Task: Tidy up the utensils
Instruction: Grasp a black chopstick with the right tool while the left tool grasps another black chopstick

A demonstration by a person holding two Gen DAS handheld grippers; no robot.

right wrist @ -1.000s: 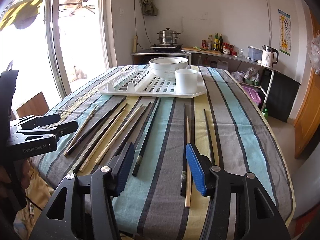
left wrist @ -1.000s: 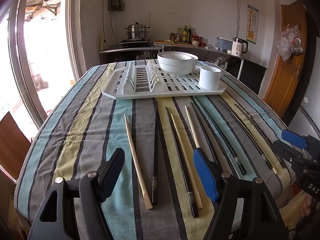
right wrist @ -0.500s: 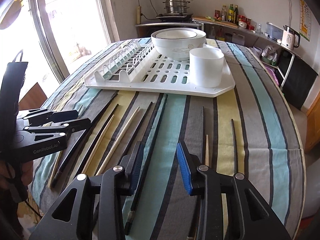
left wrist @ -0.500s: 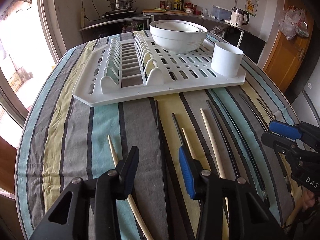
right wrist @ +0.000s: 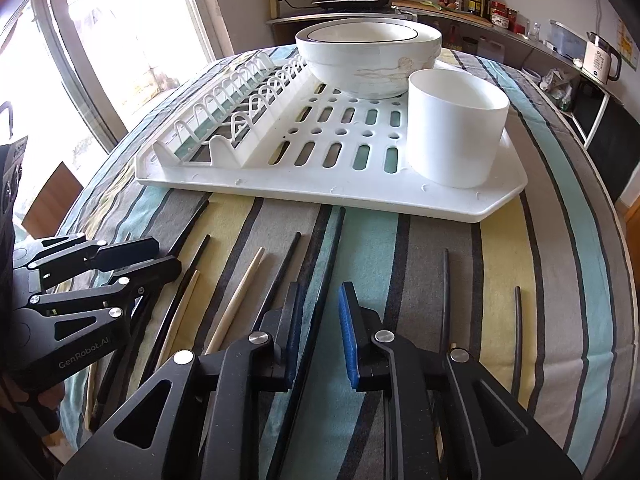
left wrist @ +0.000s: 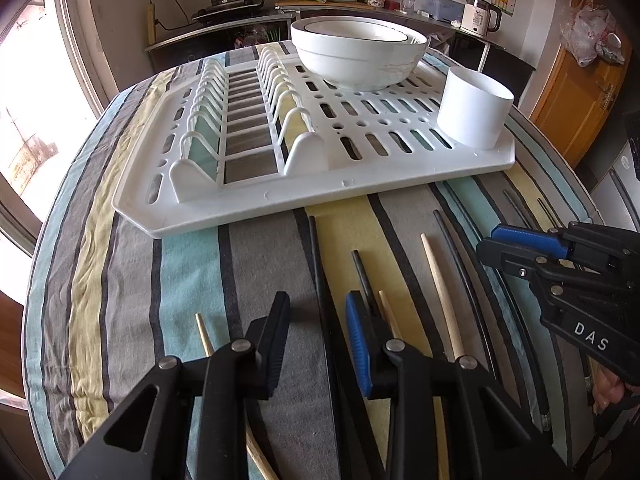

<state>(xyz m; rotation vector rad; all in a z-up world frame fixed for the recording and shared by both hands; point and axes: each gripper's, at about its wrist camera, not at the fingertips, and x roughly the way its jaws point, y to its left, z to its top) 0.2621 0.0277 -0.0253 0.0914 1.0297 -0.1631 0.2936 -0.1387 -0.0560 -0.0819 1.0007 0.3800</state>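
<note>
Several black and pale wooden chopsticks lie side by side on the striped tablecloth in front of a white dish rack (left wrist: 280, 200) (right wrist: 320, 196). A white cup (left wrist: 472, 114) (right wrist: 456, 136) stands on the rack's right corner. My left gripper (left wrist: 318, 316) is open, low over a long black chopstick (left wrist: 318, 264) that runs between its fingers. My right gripper (right wrist: 318, 312) is open, low over another black chopstick (right wrist: 334, 248) lying between its fingers. Neither holds anything. Each gripper shows in the other's view: the right (left wrist: 490, 242), the left (right wrist: 166, 258).
Stacked white bowls (left wrist: 358, 54) (right wrist: 368, 56) sit at the rack's back. Plate slots (left wrist: 240, 120) fill the rack's left half. The table edge drops off on the right (right wrist: 616, 280). A counter with a pot, bottles and a kettle stands behind.
Both grippers have moved forward and down toward the chopsticks and the rack. Their jaws have narrowed, each now straddling a black chopstick.
</note>
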